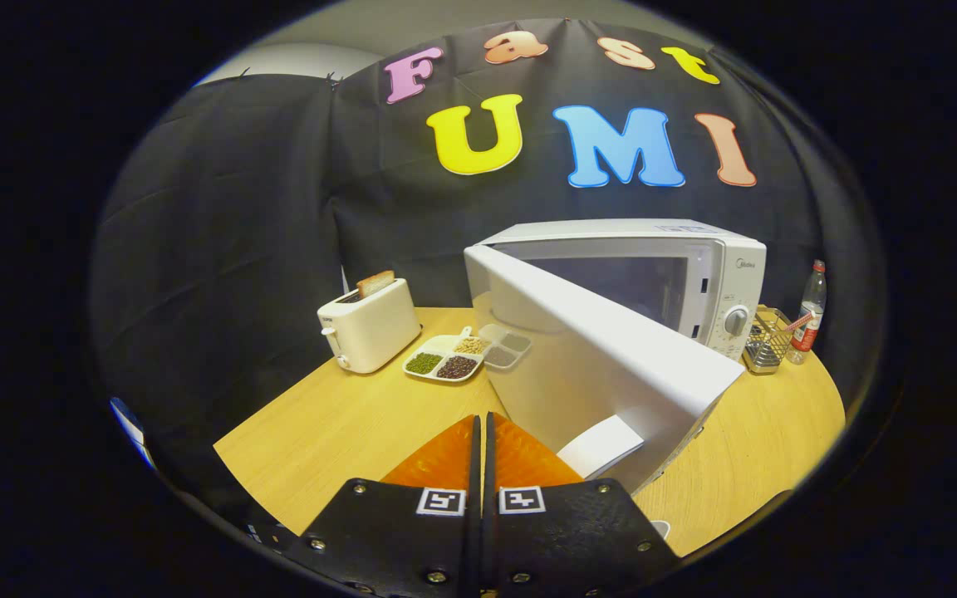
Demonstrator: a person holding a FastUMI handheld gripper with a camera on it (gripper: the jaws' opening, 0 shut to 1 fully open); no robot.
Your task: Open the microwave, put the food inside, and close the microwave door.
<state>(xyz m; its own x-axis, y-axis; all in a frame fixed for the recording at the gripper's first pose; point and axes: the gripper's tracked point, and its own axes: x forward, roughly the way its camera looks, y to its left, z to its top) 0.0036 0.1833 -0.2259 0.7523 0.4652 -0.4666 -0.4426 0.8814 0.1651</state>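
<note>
A white microwave (678,274) stands at the back right of the round wooden table (337,423). Its door (603,365) is swung wide open toward me, its free edge just right of my fingers. The cavity behind the door looks bare. A white divided plate of beans and grains (448,359) lies to the left of the door, beyond my fingers. My gripper (483,419) is shut, its two fingers pressed together with nothing between them, low over the table in front of the plate.
A white toaster (369,324) with a slice of toast in it stands left of the plate. Right of the microwave are a wire basket (765,340) and a plastic bottle (811,311). The table's edge curves close on my left and right.
</note>
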